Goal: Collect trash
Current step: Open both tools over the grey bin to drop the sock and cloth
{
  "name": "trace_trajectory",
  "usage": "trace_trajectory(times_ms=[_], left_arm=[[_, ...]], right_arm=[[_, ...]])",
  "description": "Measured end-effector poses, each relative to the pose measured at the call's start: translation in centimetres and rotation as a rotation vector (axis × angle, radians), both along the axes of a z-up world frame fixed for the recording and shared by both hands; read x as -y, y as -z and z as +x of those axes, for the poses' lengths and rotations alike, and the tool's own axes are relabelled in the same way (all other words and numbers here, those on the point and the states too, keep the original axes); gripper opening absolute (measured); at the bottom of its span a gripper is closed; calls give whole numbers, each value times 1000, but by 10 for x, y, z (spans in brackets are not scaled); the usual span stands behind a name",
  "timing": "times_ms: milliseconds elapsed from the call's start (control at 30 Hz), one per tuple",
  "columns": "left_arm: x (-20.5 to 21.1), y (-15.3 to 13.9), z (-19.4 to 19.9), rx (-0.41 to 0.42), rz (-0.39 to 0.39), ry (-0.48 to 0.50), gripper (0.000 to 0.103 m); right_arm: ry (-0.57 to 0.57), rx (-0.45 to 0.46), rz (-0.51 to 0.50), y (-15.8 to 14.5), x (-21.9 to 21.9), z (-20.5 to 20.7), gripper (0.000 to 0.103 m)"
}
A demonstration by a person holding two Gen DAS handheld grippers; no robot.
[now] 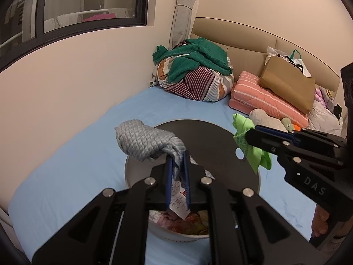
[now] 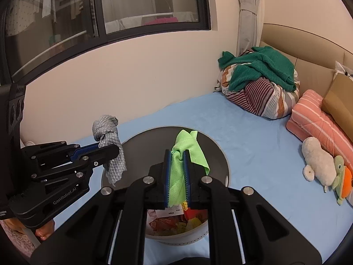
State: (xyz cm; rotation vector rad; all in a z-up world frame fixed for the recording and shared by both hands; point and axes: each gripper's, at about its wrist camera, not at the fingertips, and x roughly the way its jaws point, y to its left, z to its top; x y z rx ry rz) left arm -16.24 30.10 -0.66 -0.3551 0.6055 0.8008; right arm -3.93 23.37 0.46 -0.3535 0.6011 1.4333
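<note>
My left gripper (image 1: 177,158) is shut on a knotted grey cloth (image 1: 145,141), which bulges out past its fingertips. My right gripper (image 2: 177,154) is shut on a bright green cloth (image 2: 187,148). Both hang over a round white trash bin (image 2: 176,240) whose dark lid (image 2: 145,148) stands raised behind them. Wrappers and paper scraps (image 2: 176,220) fill the bin. In the left wrist view the right gripper (image 1: 249,135) comes in from the right with the green cloth (image 1: 256,154). The right wrist view shows the left gripper (image 2: 110,150) at the left with the grey cloth (image 2: 109,132).
The bin stands on a blue bed sheet (image 1: 66,165) beside a cream wall and a window (image 2: 110,11). A striped bedding bundle with a green towel (image 1: 198,70), a pink folded quilt (image 1: 260,97), a brown paper bag (image 1: 286,84) and plush toys (image 2: 320,163) lie near the headboard.
</note>
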Motion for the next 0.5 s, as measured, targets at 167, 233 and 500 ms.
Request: trace_trajectory(times_ms=[167,233,500], left_arm=[[-11,7,-1,-2,-37,-18,66],[-11,7,-3,7,-24,-26,72],[-10,5,-1,4,-24,-2,74]], right_arm=[[30,-43,-24,9,-11,6,38],[38,-47,-26,10,-11,8,38],[58,-44,-28,8,-3,11,41]])
